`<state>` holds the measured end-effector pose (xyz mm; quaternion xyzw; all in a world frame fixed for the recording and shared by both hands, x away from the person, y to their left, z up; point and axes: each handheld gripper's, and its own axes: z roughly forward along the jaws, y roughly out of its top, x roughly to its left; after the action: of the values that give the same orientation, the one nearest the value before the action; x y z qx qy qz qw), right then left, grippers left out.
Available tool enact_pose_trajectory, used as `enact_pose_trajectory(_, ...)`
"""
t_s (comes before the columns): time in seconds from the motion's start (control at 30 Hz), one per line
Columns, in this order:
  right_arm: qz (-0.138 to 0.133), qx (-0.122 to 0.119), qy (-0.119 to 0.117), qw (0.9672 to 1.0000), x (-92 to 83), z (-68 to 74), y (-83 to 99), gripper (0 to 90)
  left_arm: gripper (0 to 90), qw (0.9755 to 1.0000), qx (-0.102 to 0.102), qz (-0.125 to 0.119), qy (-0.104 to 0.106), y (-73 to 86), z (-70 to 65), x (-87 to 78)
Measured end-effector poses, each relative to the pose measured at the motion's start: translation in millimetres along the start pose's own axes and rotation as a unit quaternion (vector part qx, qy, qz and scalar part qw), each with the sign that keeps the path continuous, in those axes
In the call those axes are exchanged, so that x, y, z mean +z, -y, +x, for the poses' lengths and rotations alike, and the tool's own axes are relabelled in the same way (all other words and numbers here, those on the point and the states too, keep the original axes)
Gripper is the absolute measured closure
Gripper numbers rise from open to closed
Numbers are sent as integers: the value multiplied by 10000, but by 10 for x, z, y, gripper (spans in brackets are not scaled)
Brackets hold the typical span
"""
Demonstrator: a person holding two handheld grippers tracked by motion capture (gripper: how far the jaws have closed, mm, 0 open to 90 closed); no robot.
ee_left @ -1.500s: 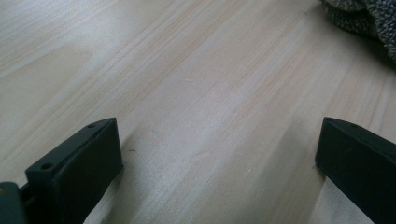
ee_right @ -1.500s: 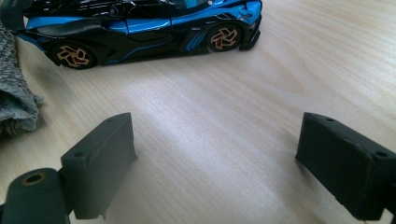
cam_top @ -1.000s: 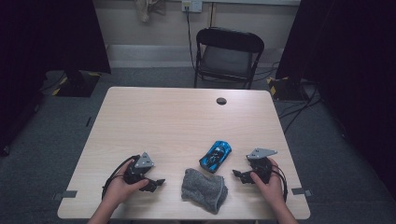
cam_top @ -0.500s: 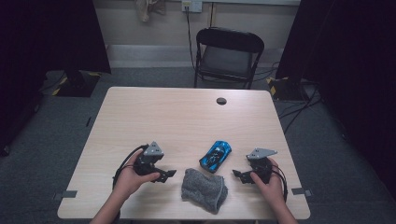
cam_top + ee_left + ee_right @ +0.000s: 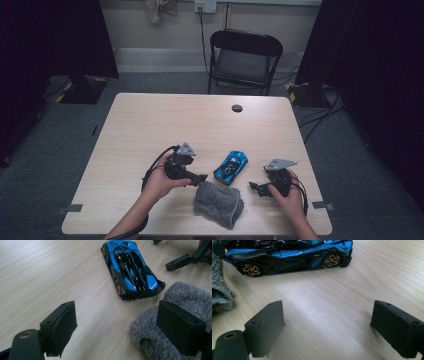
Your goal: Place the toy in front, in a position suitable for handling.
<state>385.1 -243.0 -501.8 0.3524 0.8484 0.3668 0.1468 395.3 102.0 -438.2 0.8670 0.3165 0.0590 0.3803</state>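
On the pale wood bench (image 5: 150, 125), standing on grey carpet before a black folding chair (image 5: 244, 60), the blue toy car (image 5: 231, 166) sits just beyond the grey cloth (image 5: 219, 202). Left gripper (image 5: 199, 178) hovers at the cloth, fingers wide and empty; right gripper (image 5: 256, 188) likewise spread, empty

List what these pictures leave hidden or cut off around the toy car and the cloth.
- Cloth: left gripper view, cut off by the bottom and right edges, partly behind a jaw.
- Toy car: right gripper view, roof cut off by the top edge.
- Dark disc: high view, too small to identify.
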Motion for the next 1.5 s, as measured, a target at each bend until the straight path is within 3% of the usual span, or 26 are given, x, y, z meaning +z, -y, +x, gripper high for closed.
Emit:
enact_pose_trajectory(0.37,0,1,1,10000,0,0,0,107,181,10000,43,28,81,-220,-60,214)
enact_pose_trajectory(0.67,4,-1,3,10000,-1,0,0,107,180,10000,-66,8,-24,-366,-111,415)
enact_pose_trajectory(0.87,4,-2,3,10000,-1,0,0,107,185,10000,-8,80,-18,-459,-147,544)
enact_pose_trajectory(1.3,1,1,-1,10000,0,0,0,107,185,9998,70,179,-88,-593,-250,840)
enact_pose_trajectory(1.5,0,1,0,10000,0,0,0,107,179,9994,12,280,-202,-621,-259,945)
